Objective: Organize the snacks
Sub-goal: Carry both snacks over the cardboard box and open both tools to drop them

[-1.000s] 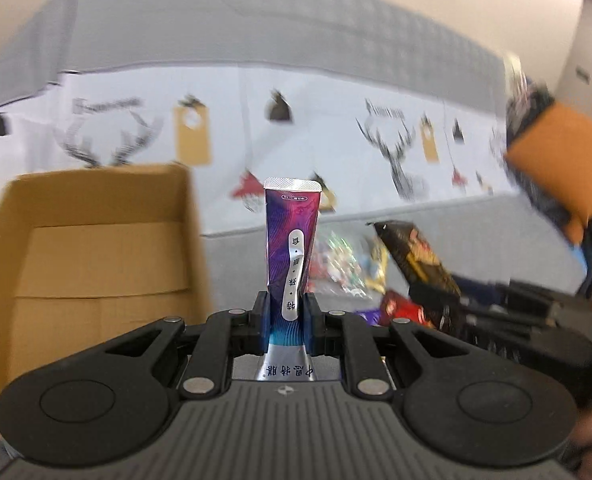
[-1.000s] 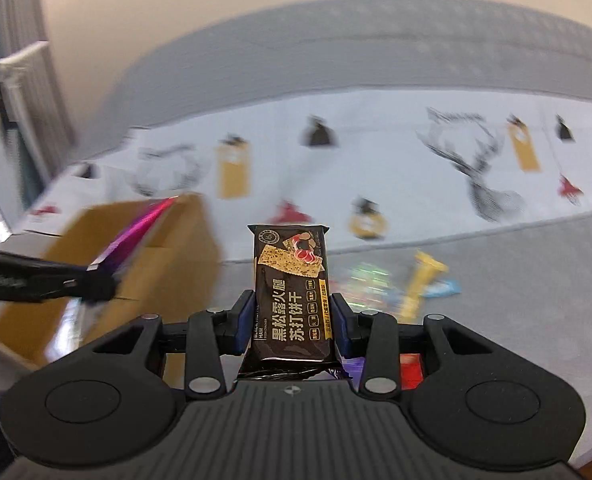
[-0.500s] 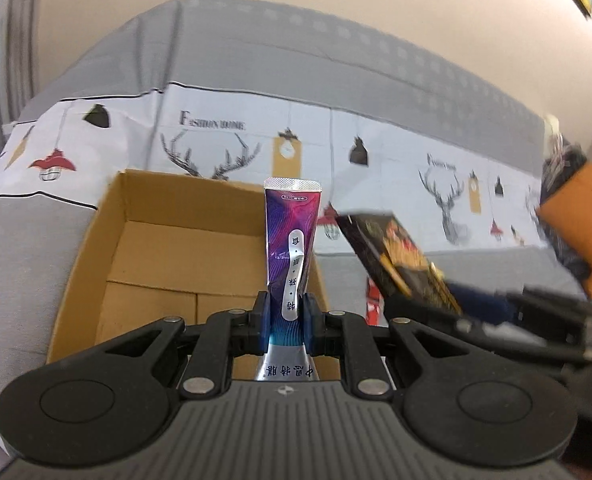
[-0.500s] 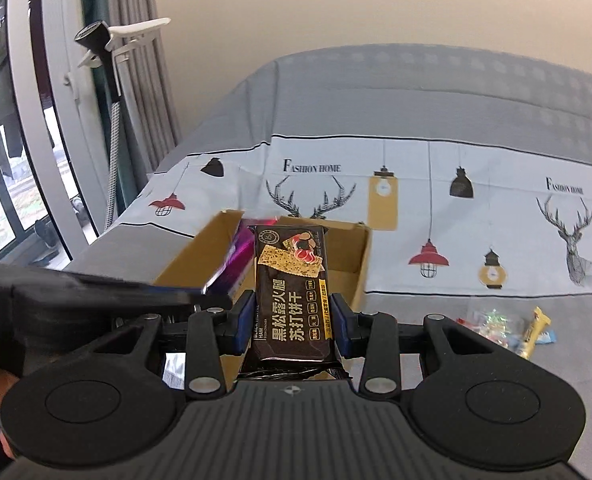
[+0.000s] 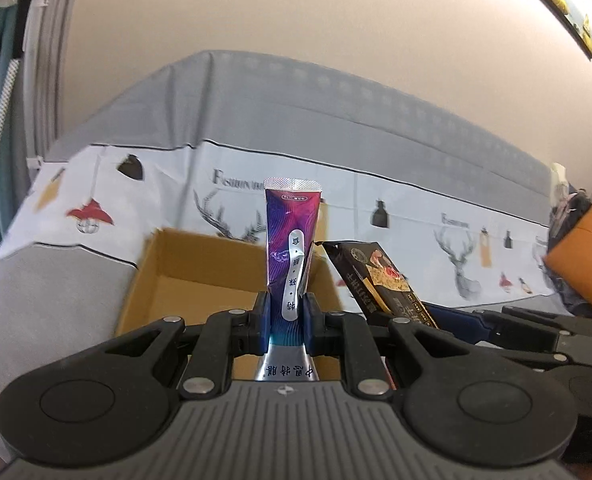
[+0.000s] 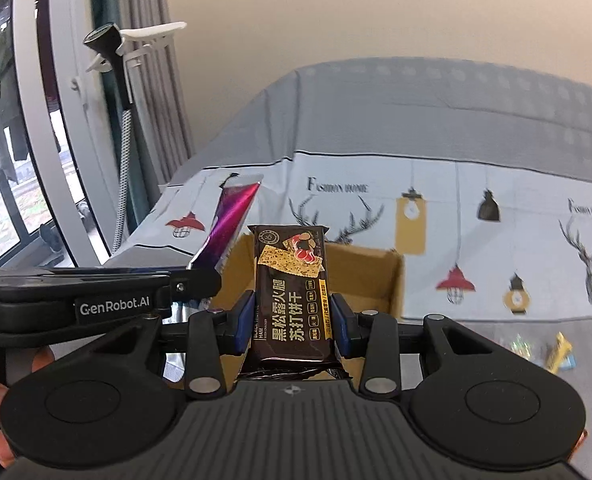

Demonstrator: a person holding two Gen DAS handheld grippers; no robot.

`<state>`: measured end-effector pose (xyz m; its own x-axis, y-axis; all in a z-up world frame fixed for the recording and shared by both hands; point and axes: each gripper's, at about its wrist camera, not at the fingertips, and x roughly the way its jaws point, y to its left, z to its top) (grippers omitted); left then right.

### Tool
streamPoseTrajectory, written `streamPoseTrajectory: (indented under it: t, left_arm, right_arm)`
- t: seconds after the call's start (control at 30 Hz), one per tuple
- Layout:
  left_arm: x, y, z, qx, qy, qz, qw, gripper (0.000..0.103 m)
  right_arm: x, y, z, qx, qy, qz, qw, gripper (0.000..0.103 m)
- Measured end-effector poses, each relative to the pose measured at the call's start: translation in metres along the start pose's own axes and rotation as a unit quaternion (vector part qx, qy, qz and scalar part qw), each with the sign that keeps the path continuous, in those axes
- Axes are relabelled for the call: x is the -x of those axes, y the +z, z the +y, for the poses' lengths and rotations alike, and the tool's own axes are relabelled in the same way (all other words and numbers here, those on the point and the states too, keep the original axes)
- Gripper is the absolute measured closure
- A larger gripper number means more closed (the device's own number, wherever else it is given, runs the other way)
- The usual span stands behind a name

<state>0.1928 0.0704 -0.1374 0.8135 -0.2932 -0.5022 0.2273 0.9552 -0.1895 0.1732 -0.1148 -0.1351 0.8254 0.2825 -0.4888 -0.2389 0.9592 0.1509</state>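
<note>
In the left wrist view, the open cardboard box (image 5: 200,272) sits on the grey sofa seat (image 5: 52,292), in front of a white cover (image 5: 168,184) printed with deer heads, lamps and blurred "Fashion home" lettering. The left gripper (image 5: 287,320) pinches one purple stick pouch (image 5: 292,236) upright between its blue pads, above the box's opening; a silver strip down the pouch carries Chinese characters too small to read surely. Just to its right leans the black cracker pack (image 5: 379,280), held by the right gripper (image 5: 455,320), which enters from the right edge.

In the right wrist view, the left gripper's side shows the label "GenRobot.AI" (image 6: 114,306), with the purple pouch tilted up from it. The right gripper's fingers (image 6: 243,322) press on the single black cracker pack, which reads "BLACK TRUFFLE HAM" and "黑松露火腿 苏打饼干" and stands upright before the box's far wall. Farther right, at least two loose snack packets (image 6: 555,354) lie on the seat, one yellow, one iridescent.
</note>
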Motion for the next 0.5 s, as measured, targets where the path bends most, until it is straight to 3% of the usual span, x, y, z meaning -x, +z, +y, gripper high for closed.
streamPoseTrajectory:
  t: [0.2, 0.5]
  left_arm:
    - [-0.044, -0.010, 0.036, 0.013, 0.013, 0.035, 0.9992, 0.086]
    - [-0.127, -0.065, 0.082, 0.034, 0.020, 0.134, 0.9903, 0.086]
  right_arm:
    - [-0.051, 0.000, 0.013, 0.009, 0.003, 0.030, 0.999, 0.061]
    - [-0.138, -0.047, 0.015, 0.003, -0.018, 0.130, 0.991, 0.061]
